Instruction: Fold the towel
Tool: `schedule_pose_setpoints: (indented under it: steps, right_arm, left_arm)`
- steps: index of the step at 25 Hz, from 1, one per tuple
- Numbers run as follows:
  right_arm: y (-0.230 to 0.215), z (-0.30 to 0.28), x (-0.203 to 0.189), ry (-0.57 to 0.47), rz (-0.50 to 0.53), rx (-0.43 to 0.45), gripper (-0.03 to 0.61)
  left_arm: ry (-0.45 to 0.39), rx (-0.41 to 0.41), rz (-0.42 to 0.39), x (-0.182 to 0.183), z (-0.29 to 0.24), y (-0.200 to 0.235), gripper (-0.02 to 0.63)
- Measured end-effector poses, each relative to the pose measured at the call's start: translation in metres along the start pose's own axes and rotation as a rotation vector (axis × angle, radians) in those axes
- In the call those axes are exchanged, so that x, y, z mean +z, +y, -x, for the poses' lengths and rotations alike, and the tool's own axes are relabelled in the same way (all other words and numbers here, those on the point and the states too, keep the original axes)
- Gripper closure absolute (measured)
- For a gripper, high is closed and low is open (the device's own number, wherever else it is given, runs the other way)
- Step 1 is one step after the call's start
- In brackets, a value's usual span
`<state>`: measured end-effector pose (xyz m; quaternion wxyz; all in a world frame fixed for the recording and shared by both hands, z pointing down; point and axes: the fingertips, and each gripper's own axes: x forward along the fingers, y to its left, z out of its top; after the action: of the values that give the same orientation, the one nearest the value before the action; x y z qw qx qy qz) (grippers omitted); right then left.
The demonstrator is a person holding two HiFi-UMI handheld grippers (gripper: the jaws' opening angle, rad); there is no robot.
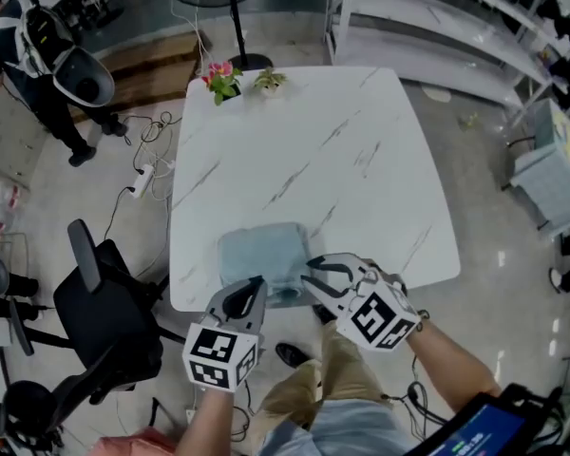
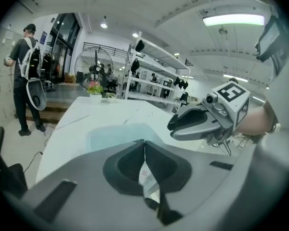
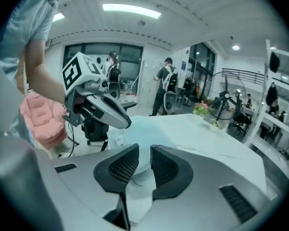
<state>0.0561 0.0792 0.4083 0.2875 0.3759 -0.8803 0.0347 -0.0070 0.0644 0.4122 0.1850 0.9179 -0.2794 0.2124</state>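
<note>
light blue folded towel (image 1: 264,253) flat at near edge of white marble desk (image 1: 361,160) | left claw (image 1: 257,287) clenched, empty, just above it | right claw (image 1: 313,275) released over its edge, likely letting fold settle

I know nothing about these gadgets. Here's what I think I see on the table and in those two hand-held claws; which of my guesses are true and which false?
1. The towel lies at the near edge of the table, close to both grippers. True.
2. The left gripper has its jaws wide apart. False: its jaws are together.
3. The right gripper has its jaws apart. True.
4. The towel is bright red. False: it is light blue.
5. A pot plant with pink flowers stands at the table's far edge. True.
</note>
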Motion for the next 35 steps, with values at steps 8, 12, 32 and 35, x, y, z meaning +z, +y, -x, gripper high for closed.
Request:
schedule_pose_setpoints:
  steps: [8,12,32,35]
  right_arm:
    - [-0.024,0.083,0.060,-0.215,-0.152,-0.211,0.486]
    - [-0.013,0.129,0.106,-0.335,-0.182,-0.239,0.486]
    - [0.040,0.263,0.164,-0.549,-0.127,-0.329,0.561]
    - [0.041,0.267,0.163,-0.553,-0.123,-0.328,0.561]
  left_arm:
    - [-0.323,0.224,0.016,0.094,0.103,-0.007,0.606]
    - [-0.420,0.319,-0.017,0.134,0.145,-0.048,0.606]
    - [-0.571,0.526,-0.117,0.171,0.212,-0.183,0.606]
    - [-0.576,0.532,-0.126,0.172,0.214,-0.188,0.606]
